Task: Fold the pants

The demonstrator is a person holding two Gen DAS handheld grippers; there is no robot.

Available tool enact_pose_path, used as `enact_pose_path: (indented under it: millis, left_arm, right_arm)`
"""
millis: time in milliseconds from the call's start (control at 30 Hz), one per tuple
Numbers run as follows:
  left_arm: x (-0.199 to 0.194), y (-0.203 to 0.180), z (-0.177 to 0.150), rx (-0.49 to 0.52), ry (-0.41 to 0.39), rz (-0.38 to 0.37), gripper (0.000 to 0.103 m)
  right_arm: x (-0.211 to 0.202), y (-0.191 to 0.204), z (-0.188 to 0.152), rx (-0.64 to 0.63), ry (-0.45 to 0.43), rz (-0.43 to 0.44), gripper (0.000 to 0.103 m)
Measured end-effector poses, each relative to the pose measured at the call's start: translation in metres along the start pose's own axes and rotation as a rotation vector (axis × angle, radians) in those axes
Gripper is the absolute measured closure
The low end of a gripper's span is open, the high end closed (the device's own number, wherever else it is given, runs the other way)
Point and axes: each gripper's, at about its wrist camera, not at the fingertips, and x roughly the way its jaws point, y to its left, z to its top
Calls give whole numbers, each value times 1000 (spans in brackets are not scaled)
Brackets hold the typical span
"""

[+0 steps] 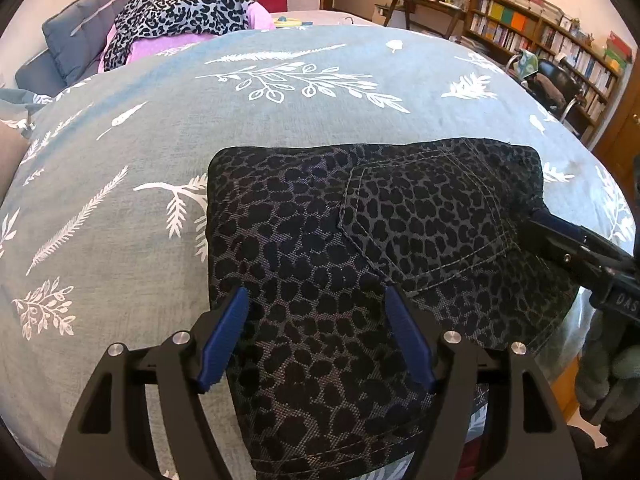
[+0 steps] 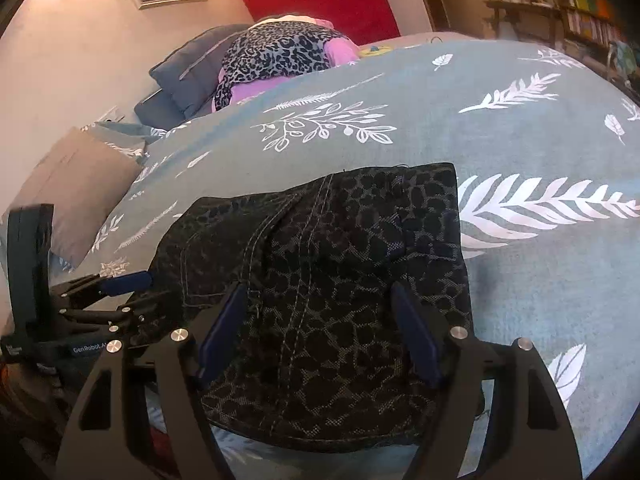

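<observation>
Dark leopard-print pants (image 1: 340, 248) lie folded into a compact rectangle near the bed's front edge, back pocket (image 1: 424, 216) facing up. They also show in the right wrist view (image 2: 320, 272), with a stitched seam running down the middle. My left gripper (image 1: 316, 320) is open, its blue pads straddling the near part of the pants just above the cloth. My right gripper (image 2: 316, 316) is open too, over the pants' near right end. It appears in the left wrist view (image 1: 568, 240) at the pants' right edge. The left gripper shows at the left in the right wrist view (image 2: 116, 284).
The bed has a grey-blue cover with white leaf prints (image 1: 280, 80). A pile of leopard and pink clothes (image 1: 180, 20) and grey pillows (image 1: 72, 40) lie at the far end. A bookshelf (image 1: 560, 40) and a chair (image 1: 552, 84) stand to the right of the bed.
</observation>
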Motion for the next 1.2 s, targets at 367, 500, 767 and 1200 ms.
enact_pose_path:
  millis: [367, 500, 767, 1200]
  left_arm:
    - [-9, 16, -7, -54, -29, -67, 27]
    - [-13, 29, 0, -127, -32, -66, 19]
    - [-1, 55, 5, -225, 16, -63, 14]
    - [21, 80, 12, -331, 84, -152, 14]
  right_arm:
    - [-8, 8, -1, -19, -9, -13, 27]
    - [-25, 8, 6, 1, -38, -1, 27]
    - [-39, -29, 17, 118, -62, -34, 19]
    - [10, -82, 19, 320, 113, 81, 19]
